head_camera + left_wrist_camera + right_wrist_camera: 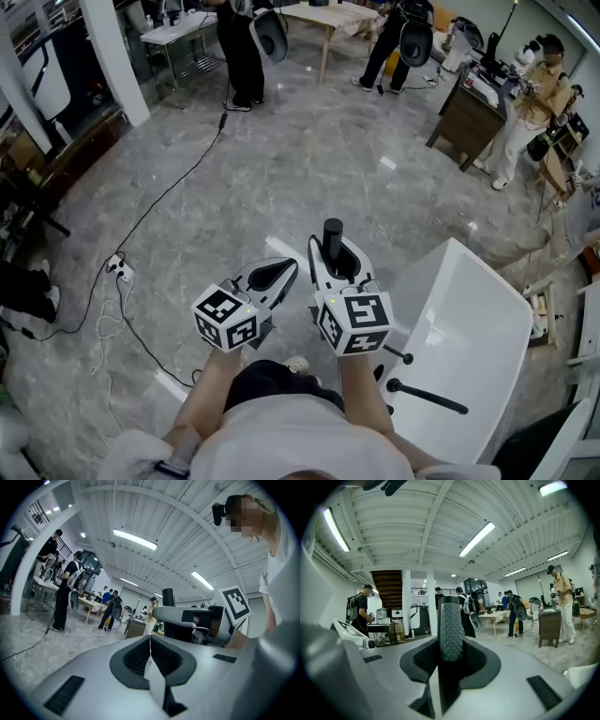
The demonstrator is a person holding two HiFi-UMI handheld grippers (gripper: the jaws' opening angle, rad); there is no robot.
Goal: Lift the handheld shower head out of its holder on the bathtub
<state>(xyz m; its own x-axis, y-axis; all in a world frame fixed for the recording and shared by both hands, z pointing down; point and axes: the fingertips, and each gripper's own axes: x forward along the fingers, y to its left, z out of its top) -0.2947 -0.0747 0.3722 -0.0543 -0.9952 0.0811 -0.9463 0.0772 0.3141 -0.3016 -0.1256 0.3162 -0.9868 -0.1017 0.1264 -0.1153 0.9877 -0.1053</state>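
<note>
Right gripper [451,645] clamped on the upright black, dot-textured handheld shower head [451,618]. Left gripper [150,643] jaws together, empty. White glossy bathtub [487,281] just beside.

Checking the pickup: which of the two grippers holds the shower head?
The right gripper, fingers closed on the black dotted shower head; the left gripper has its fingers shut together, empty.

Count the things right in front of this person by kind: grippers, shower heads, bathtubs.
grippers: 2, the left gripper and the right gripper
handheld shower head: 1, black, clamped in the right gripper
bathtub: 1, white
total: 4
</note>
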